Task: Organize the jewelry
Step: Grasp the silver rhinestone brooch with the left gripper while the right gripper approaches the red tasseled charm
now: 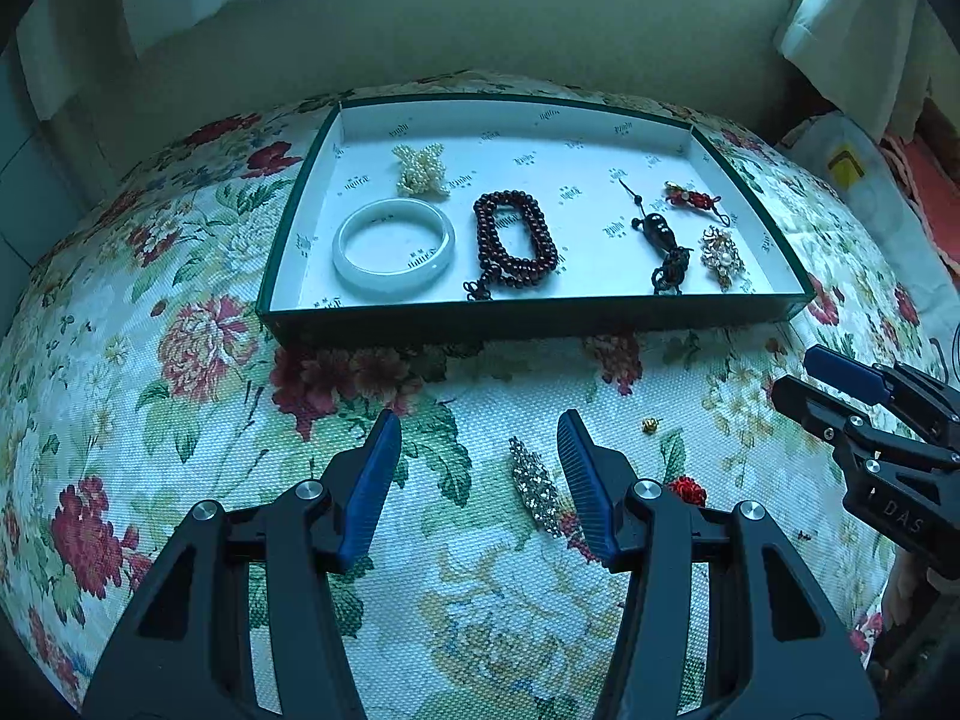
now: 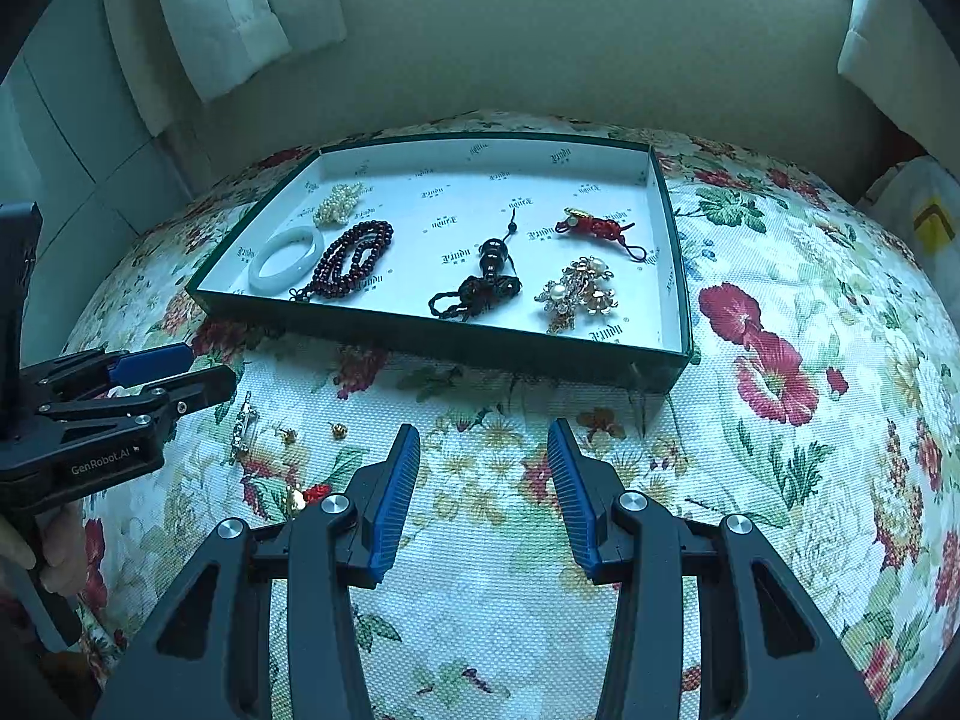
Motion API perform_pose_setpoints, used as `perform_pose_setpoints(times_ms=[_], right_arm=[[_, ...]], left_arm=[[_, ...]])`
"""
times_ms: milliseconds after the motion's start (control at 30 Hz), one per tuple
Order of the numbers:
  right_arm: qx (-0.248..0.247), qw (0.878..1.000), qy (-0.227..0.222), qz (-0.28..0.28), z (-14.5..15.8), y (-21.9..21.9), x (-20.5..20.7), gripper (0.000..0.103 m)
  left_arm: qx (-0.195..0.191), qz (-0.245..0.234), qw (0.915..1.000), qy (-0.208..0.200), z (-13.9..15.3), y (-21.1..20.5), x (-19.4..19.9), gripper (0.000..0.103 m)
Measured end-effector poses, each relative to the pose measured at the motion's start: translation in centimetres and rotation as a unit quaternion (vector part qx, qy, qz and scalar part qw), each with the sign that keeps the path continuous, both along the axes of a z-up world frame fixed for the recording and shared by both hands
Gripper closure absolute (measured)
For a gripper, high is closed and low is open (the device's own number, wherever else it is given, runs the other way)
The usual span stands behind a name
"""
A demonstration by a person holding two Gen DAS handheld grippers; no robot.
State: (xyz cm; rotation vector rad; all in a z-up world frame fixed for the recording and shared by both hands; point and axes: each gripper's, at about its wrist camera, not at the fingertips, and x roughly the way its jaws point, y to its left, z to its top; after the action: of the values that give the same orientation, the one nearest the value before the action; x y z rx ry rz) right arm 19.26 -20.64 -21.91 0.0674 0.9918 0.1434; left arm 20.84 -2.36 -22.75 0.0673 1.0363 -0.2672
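I hold both tools, left tool (image 1: 480, 438) and right tool (image 2: 483, 450), half-wide and empty, before the shallow green-walled white tray (image 1: 540, 315). A glittering silver rhinestone clip (image 1: 534, 489) lies on the floral cloth (image 1: 180, 420) before the tray, just beside my left tool's inner finger.

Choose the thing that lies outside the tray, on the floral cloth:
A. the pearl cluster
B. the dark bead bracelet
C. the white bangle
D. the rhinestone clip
D: the rhinestone clip lies on the cloth in front of the tray; the other three lie inside it.
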Motion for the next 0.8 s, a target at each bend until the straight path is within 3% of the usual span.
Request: perform_pose_setpoints(times_ms=[367,433,800], right_arm=[[0.004,1.0,0.007,0.003,-0.4,0.3,-0.2,0.058],[0.004,1.0,0.008,0.005,-0.4,0.4,-0.3,0.058],[0.004,1.0,0.012,0.011,-0.8,0.9,-0.3,0.058]], left_arm=[[0.003,-0.02,0.9997,0.013,-1.4,-0.9,-0.6,0.052],[0.001,-0.023,0.9996,0.018,-1.7,-1.0,-0.6,0.059],[-0.004,-0.044,0.9989,0.016,-2.1,-1.3,-0.9,0.076]])
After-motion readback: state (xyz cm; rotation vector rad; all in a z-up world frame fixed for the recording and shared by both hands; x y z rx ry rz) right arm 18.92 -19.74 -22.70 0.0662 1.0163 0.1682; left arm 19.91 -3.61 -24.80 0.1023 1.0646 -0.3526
